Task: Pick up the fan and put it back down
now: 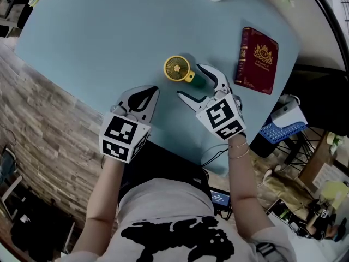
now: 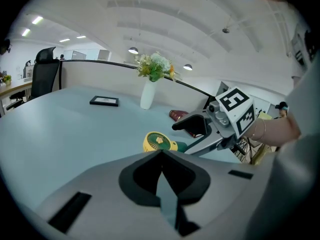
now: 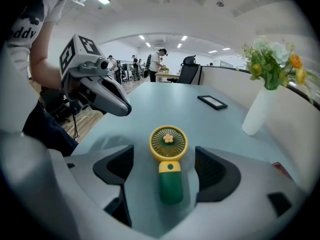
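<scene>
A small hand fan lies flat on the pale blue table [image 1: 98,42], with a round yellow head [image 1: 176,68] and a green handle [image 3: 170,182]. My right gripper [image 1: 190,82] is open and low over the table, one jaw on each side of the green handle. A gap shows between the handle and each pad [image 3: 212,170]. My left gripper [image 1: 154,90] is shut on nothing, and its tips [image 2: 161,154] point at the fan [image 2: 157,141] from the near left, a short way off. The right gripper view shows the left gripper [image 3: 120,108] beside the fan.
A dark red book [image 1: 257,60] lies right of the fan. A white vase with flowers [image 3: 257,115] stands at the far side, and a flat black frame [image 2: 104,101] lies farther back. The table's near edge runs under both grippers. People stand far off in the room.
</scene>
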Demonstrator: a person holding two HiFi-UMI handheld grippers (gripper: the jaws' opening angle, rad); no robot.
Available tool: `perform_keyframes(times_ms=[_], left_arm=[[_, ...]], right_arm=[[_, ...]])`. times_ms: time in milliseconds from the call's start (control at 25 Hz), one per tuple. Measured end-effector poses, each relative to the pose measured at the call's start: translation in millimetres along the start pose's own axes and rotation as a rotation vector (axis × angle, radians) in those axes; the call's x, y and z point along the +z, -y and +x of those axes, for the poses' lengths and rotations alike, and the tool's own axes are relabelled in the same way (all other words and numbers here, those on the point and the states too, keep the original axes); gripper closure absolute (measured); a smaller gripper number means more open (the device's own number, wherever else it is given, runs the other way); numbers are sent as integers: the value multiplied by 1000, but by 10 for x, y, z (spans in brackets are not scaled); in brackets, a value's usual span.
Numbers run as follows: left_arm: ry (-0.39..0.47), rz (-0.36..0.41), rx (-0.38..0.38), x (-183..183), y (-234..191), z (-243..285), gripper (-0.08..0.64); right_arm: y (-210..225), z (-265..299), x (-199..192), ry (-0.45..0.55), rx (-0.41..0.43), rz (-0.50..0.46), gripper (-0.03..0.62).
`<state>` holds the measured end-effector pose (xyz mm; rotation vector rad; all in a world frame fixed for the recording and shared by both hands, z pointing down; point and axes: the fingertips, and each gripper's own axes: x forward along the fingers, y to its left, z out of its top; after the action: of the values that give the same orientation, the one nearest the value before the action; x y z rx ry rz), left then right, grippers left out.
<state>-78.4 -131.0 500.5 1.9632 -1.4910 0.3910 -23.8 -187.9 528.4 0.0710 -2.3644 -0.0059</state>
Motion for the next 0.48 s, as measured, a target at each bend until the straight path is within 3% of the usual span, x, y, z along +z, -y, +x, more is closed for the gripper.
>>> perform_keyframes(times_ms=[280,480], left_arm=[[-8,7,-18,-5,0,113,549],[-13,13,-26,-13,-29,218,549]], right_arm=[[112,150,-214,-134,38,-84,236],[142,253,-229,-154,79,-90,255]])
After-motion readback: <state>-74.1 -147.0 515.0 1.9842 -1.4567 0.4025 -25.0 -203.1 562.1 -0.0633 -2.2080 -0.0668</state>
